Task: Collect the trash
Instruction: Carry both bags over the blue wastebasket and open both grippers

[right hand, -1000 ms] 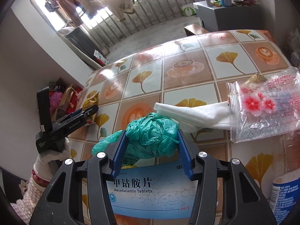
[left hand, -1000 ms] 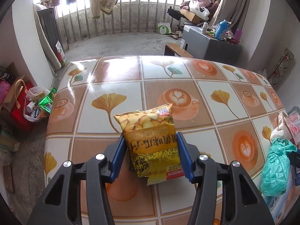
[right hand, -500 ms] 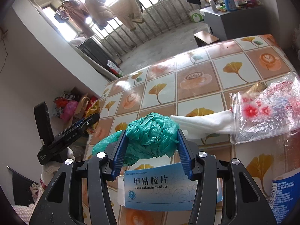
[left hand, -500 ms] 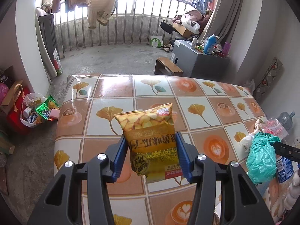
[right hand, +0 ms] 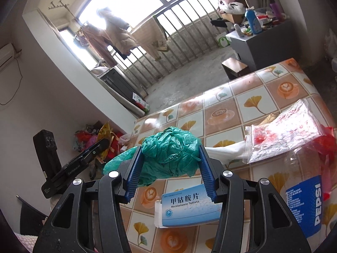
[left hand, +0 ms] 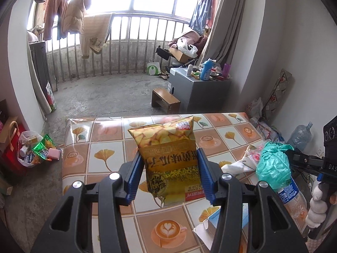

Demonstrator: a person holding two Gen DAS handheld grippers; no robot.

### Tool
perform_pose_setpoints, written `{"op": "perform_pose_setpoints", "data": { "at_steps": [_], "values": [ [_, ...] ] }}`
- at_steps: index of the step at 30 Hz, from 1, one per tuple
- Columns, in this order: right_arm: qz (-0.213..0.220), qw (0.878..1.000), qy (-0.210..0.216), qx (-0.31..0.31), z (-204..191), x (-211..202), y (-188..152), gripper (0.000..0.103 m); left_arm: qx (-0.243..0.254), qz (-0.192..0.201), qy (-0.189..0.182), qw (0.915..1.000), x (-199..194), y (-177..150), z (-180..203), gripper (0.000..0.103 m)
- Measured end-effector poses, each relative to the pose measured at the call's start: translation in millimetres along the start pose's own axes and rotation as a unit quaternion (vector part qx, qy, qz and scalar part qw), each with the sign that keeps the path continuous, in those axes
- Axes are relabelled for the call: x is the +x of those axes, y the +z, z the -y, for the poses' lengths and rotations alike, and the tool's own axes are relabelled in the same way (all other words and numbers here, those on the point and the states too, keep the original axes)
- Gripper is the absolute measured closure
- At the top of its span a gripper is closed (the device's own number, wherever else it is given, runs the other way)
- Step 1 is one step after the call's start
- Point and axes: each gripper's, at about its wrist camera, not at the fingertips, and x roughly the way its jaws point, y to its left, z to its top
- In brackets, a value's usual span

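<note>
My left gripper [left hand: 168, 172] is shut on a yellow snack bag [left hand: 166, 151], held upright in the air above the tiled table [left hand: 101, 147]. My right gripper [right hand: 170, 164] is shut on a crumpled green plastic bag [right hand: 168, 149], also lifted off the table; the same bag [left hand: 271, 162] shows at the right of the left wrist view. On the table lie a blue-and-white tablet box [right hand: 187, 206], a white tissue [right hand: 223, 150], a clear flowered plastic bag [right hand: 282, 132] and a Pepsi bottle [right hand: 305, 202].
A white trash bag with wrappers [left hand: 31, 149] sits on the floor left of the table, beside a red bag [left hand: 10, 147]. A wooden stool [left hand: 166, 101] and a grey cabinet [left hand: 198, 92] stand beyond the table's far edge. A railing [left hand: 126, 48] closes the balcony.
Both grippers have risen and pulled back from the table with their loads, and both views tilt up, showing more floor, railing and window. Neither grip has changed.
</note>
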Motion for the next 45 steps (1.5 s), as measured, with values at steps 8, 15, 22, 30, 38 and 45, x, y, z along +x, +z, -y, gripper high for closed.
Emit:
{"op": "perform_pose_setpoints", "data": {
  "at_steps": [8,15,22,30,38,45],
  "values": [
    [0.072,0.996,-0.004,0.047,32,-59,-2,0.055,0.042,0.011,-0.047,0.9979,-15,16,62,0.055],
    [0.13,0.988,-0.018,0.087,73,-110,-7,0.055,0.089,0.014,-0.087,0.9922,-17,23,133,0.055],
    [0.181,0.976,-0.041,0.114,108,-157,-17,0.055,0.132,0.007,-0.134,0.9822,-10,24,211,0.055],
    [0.219,0.962,-0.066,0.151,152,-197,-34,0.055,0.178,-0.011,-0.182,0.9669,9,17,291,0.054],
    [0.246,0.943,-0.112,0.193,195,-228,-52,0.055,0.211,-0.054,-0.228,0.9491,46,2,363,0.055],
    [0.276,0.894,-0.249,0.249,259,-278,-81,0.054,0.242,-0.113,-0.267,0.926,97,-23,445,0.054]
  ]
}}
